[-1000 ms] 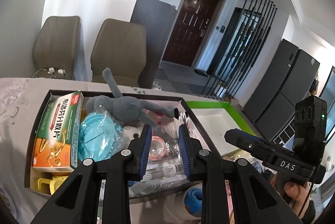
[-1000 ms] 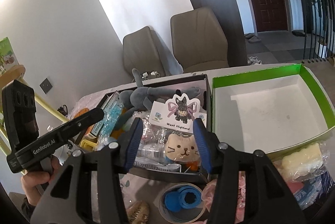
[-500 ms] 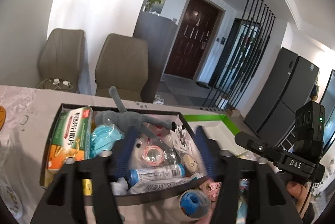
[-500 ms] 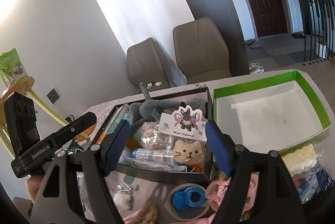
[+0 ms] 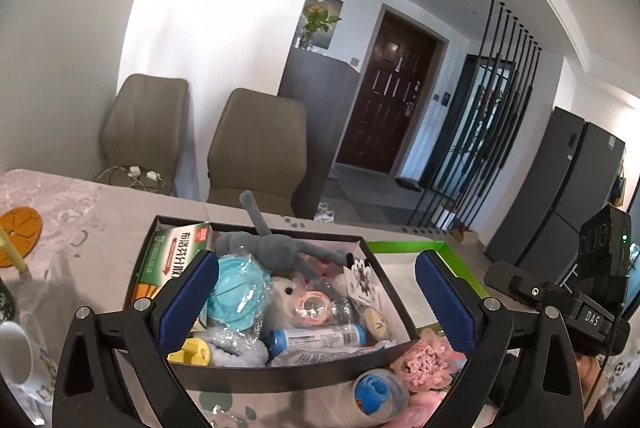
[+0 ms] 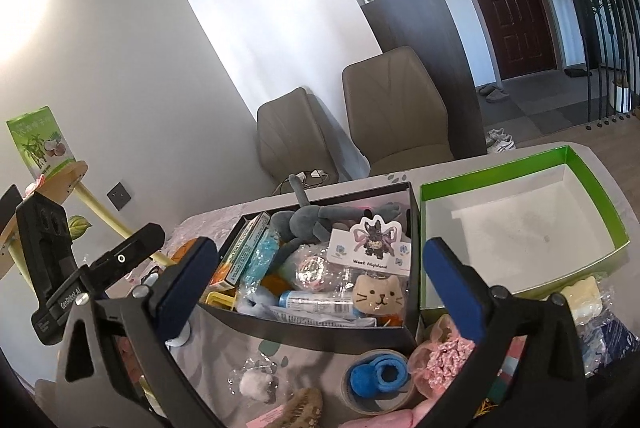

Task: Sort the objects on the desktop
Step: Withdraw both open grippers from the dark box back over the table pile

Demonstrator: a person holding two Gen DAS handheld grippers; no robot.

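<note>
Above black box [image 5: 280, 374] – left claw [image 5: 316, 298], right claw [image 6: 320, 286] just opened wide, empty

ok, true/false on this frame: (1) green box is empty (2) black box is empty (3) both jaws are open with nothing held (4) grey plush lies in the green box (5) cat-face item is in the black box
1. True: the green box shows only its bare white floor.
2. False: the black box is crowded with items, among them a medicine carton.
3. True: the left gripper and right gripper have just been opening; the jaws stand wide, nothing between them.
4. False: the grey plush lies in the black box, at its far side.
5. True: the cat-face item sits near the black box's front wall.
</note>
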